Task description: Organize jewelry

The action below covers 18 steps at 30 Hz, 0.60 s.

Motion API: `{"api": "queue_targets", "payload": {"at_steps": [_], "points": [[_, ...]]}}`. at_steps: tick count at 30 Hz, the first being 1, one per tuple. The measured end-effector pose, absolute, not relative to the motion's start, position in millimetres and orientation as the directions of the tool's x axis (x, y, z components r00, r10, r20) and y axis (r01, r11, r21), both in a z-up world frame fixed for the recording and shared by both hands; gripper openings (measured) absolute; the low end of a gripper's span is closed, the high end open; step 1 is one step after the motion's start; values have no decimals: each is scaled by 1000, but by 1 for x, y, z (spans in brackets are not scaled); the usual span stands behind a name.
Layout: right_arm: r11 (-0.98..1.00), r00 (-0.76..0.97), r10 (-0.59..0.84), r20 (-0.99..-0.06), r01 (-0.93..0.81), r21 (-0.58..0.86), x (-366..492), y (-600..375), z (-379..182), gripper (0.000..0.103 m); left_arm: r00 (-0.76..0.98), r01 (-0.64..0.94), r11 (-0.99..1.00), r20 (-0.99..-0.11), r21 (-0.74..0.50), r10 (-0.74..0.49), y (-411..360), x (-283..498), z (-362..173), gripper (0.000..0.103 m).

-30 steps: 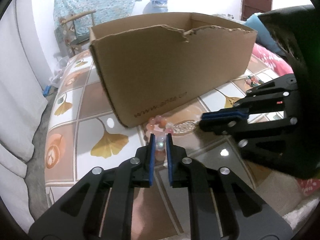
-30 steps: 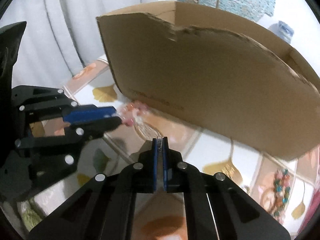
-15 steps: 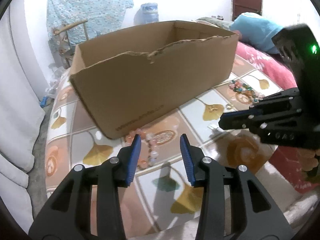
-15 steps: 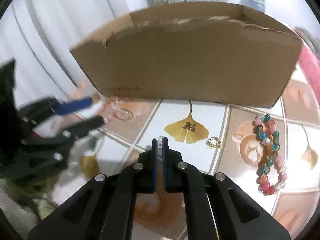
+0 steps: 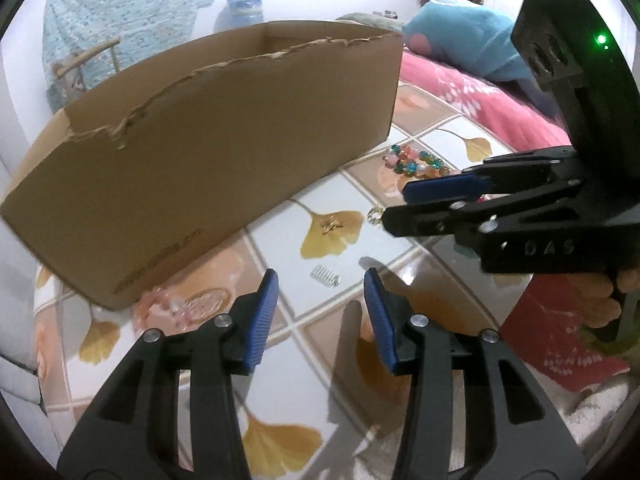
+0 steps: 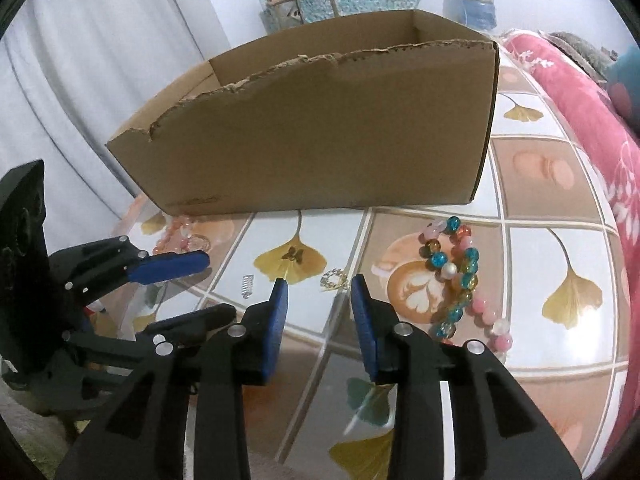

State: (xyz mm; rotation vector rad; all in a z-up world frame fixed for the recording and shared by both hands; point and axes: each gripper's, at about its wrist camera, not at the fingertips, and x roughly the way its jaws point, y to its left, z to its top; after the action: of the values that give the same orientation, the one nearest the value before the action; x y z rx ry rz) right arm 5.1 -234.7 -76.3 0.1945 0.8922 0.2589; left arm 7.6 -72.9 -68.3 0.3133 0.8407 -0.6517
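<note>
Both are sitting empty right now: the left gripper is hanging with jaws apart, and the right gripper has just been opening too. The small gold ring is lying on the ginkgo-print tabletop just ahead of the right one, so right's nearer.

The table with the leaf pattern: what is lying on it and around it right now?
cardboard box: one, brown, open top, torn rim, at the back
pink bead bracelet: one, by the box's left corner
multicoloured bead bracelet: one, right of centre
gold ring: one, centre
small gold charm: one, on a yellow leaf
metal spring: one, silver, near centre
pink blanket: one, right of table
left gripper: black, blue pads, open, empty
right gripper: black, blue pads, open, empty
</note>
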Motion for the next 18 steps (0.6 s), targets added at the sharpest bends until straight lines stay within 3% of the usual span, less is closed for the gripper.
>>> {"api": "queue_targets", "payload": {"at_steps": [10,13,15,18], "points": [[967,603,249,-758,-196,162,23,-216,-88,31,466,669,743,-792,25,-393,-87,12,-78,40],[974,609,202,-767,-208,91,25,-205,-88,17,464,669,743,-793,21,-395,-86,12,-78,40],[968,594,231,-770,-221,120,27,-203,-89,8,463,668,744,-793,18,-397,-85,12,-78,40],[969,596,229,-770,-212,124,26,-202,-89,4,465,668,744,-792,21,-395,-84,11,-78,40]]}}
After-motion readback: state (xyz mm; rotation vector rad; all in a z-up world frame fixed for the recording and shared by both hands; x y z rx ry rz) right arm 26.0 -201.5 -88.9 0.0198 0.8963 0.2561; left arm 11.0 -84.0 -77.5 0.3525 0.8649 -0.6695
